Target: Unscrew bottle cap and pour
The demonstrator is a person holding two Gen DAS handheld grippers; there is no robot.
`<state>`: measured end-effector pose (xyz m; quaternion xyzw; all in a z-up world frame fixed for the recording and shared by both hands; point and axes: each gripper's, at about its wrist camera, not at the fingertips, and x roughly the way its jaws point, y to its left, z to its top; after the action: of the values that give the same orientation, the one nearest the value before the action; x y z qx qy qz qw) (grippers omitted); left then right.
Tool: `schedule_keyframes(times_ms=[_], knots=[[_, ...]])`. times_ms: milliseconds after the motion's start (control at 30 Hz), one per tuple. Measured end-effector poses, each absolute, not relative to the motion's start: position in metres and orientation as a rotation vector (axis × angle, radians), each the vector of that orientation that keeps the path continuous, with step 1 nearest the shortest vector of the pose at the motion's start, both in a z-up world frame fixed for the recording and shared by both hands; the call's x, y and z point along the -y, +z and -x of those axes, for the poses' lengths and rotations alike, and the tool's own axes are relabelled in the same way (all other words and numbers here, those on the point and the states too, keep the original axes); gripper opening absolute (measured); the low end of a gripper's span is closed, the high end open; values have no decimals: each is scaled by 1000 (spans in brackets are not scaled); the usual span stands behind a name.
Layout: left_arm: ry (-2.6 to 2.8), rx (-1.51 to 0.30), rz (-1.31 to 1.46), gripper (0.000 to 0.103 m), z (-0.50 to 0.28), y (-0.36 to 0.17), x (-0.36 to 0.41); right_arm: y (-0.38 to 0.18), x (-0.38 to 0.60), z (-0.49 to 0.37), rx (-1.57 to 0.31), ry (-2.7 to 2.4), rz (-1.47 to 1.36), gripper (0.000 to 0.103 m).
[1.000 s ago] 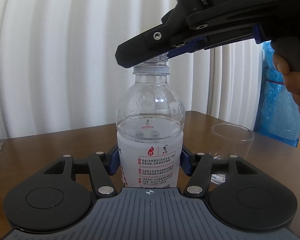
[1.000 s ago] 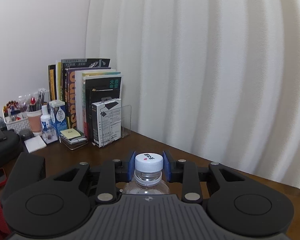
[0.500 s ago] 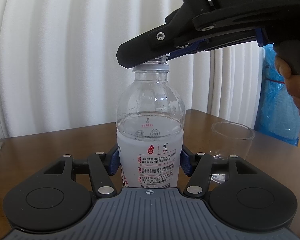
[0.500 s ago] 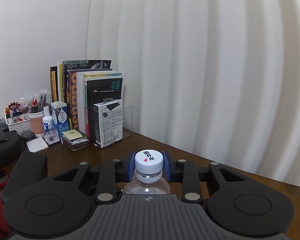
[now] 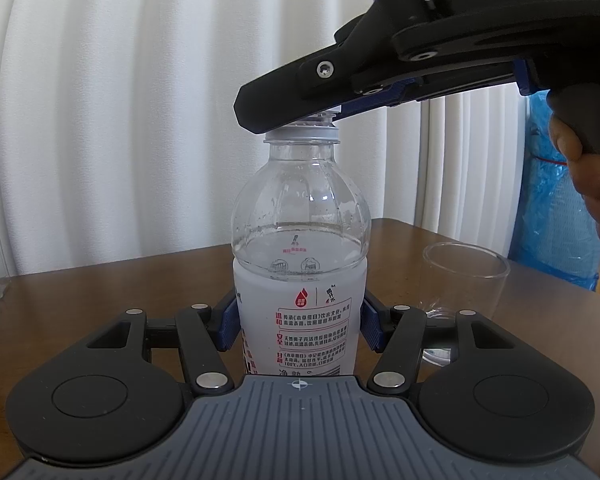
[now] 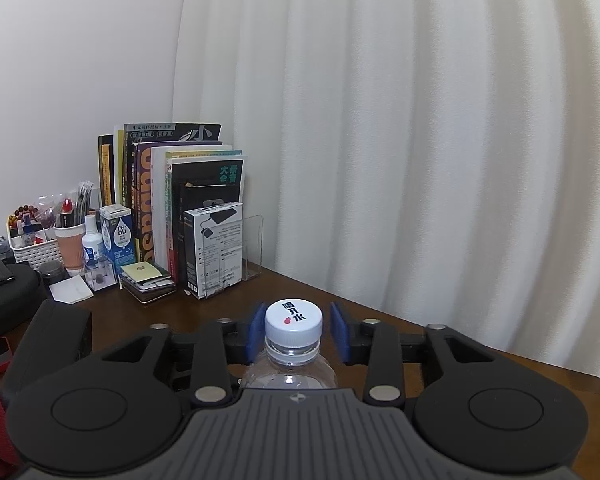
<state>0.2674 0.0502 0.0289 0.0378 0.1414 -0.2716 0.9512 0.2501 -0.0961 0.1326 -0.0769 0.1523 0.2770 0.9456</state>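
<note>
A clear water bottle (image 5: 300, 240) with a white label stands upright on the brown table (image 5: 100, 296). My left gripper (image 5: 300, 326) is shut on the bottle's labelled body. The white cap (image 6: 294, 322) sits on the bottle neck. My right gripper (image 6: 296, 332) is level with the cap, its blue pads (image 6: 256, 334) standing a small gap off each side of it, so it is open. In the left wrist view the right gripper (image 5: 300, 118) comes in from the upper right and covers the cap. A clear empty cup (image 5: 462, 280) stands on the table right of the bottle.
Books (image 6: 172, 196), a white box (image 6: 214, 248), a clear stand, a basket of small items (image 6: 32, 240) and small bottles crowd the far left of the table. White curtains hang behind. A blue plastic bag (image 5: 556, 216) is at the right, past the table edge.
My right gripper's pads were closed on the cap and have now opened off it. The cap has turned, its print rotating. The bottle and left gripper have stayed put.
</note>
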Motion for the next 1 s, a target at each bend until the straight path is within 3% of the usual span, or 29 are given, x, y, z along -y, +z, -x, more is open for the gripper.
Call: schedule_keyframes(times_ms=[1000], knots=[[-551,-290,-79,58,-268,28,-53,130,103,-227,-290,572,158,43]])
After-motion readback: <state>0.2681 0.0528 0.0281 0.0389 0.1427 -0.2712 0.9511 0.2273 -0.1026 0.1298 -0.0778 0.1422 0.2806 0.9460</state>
